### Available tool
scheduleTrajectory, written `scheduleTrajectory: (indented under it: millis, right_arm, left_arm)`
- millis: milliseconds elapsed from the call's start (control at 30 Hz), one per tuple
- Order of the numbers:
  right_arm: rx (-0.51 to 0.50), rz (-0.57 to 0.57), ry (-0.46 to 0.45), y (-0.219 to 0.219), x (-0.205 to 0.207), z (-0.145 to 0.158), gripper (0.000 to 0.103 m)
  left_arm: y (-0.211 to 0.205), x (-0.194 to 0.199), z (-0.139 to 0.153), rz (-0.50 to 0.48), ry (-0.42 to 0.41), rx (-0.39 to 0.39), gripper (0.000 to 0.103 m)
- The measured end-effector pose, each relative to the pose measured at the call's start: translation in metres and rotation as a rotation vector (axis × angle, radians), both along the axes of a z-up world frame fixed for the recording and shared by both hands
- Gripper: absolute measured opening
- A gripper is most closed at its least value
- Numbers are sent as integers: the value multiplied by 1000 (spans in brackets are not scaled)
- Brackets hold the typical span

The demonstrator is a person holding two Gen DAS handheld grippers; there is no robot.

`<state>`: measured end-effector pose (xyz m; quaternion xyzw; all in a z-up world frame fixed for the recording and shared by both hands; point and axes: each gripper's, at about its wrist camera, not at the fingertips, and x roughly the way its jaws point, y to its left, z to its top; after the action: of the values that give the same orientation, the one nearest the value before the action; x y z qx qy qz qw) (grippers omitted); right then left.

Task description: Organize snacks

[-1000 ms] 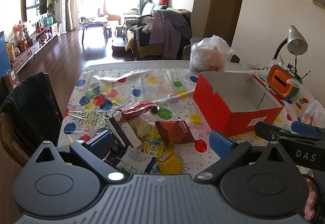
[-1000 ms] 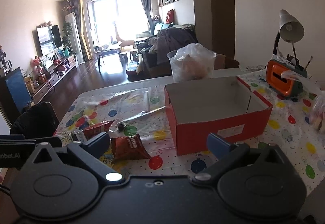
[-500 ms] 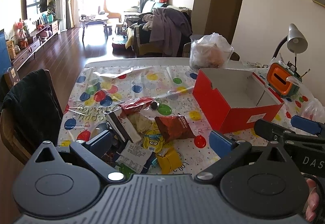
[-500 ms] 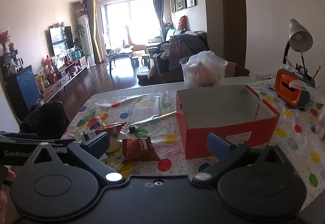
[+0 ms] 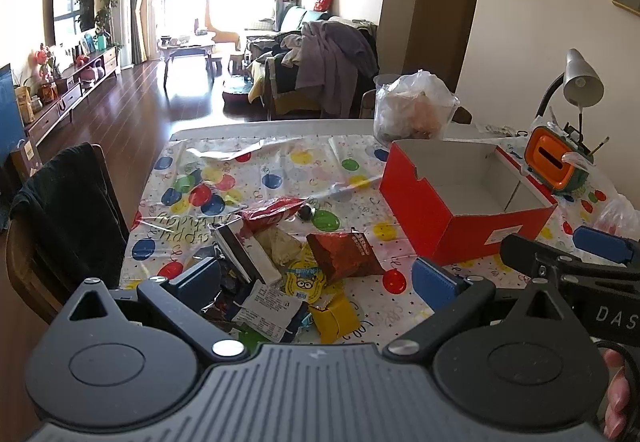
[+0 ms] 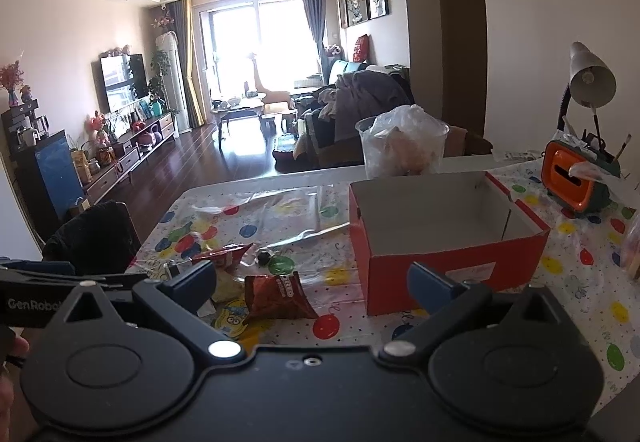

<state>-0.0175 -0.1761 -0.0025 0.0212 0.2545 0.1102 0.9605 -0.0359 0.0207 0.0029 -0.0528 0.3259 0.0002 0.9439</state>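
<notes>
A pile of snack packets lies on the balloon-print tablecloth: a dark red packet (image 5: pixel 344 252) (image 6: pixel 278 296), a brighter red one (image 5: pixel 270 211) (image 6: pixel 222 254), a yellow cartoon packet (image 5: pixel 302 280), a small yellow one (image 5: pixel 334 318) and a white-labelled one (image 5: pixel 268 306). An open red box (image 5: pixel 452 217) (image 6: pixel 444 270) with a white, empty inside stands to their right. My left gripper (image 5: pixel 316 278) hangs open above the pile. My right gripper (image 6: pixel 310 282) is open too, raised between the dark red packet and the box. Neither holds anything.
A clear tub lined with a plastic bag (image 5: pixel 414 109) stands behind the box. An orange holder (image 5: pixel 554 161) and a desk lamp (image 5: pixel 580 81) are at the right. A chair draped in black cloth (image 5: pixel 68 209) is at the table's left edge.
Both grippers have risen and drawn back from the table, so the pile and the box look smaller and farther. Both stay open.
</notes>
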Motion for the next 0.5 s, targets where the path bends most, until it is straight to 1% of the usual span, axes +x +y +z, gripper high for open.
scheduleTrajectory:
  millis: [200, 500]
  right_arm:
    - [5, 1, -1, -2, -1, 1, 102]
    - [1, 16, -34, 0, -10, 4, 101]
  left_arm:
    - [-2, -5, 6, -5, -12, 11, 103]
    - [-1, -10, 9, 6, -26, 18, 103]
